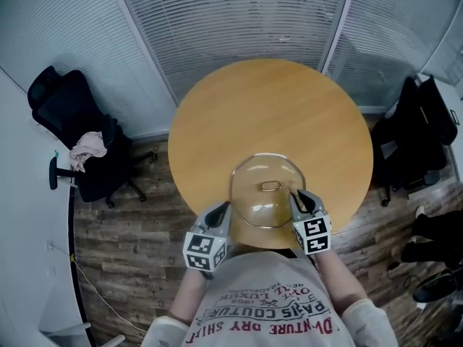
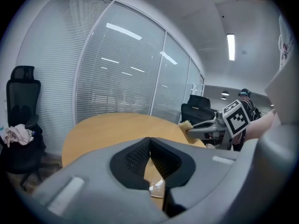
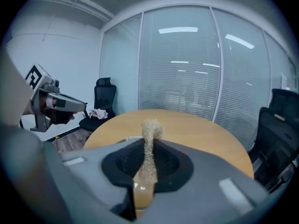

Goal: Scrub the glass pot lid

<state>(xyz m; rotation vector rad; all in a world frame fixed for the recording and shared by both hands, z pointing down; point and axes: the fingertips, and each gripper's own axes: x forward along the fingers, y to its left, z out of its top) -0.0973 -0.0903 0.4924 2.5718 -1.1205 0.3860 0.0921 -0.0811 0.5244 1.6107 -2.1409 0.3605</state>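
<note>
the lid [image 1: 255,207] lies on the table [image 1: 268,107] at its near edge, between the tongs. the right gripper [image 1: 299,196] is clamped on a fibrous pad [image 3: 150,130] at the lid's right rim. the left gripper [image 1: 221,211] is closed at the left rim. scrubbing looks about to begin: the pad must next press down and rub while the lid is steadied. only the head view shows the whole lid. the left gripper view shows just a glint of rim under its jaws.
</note>
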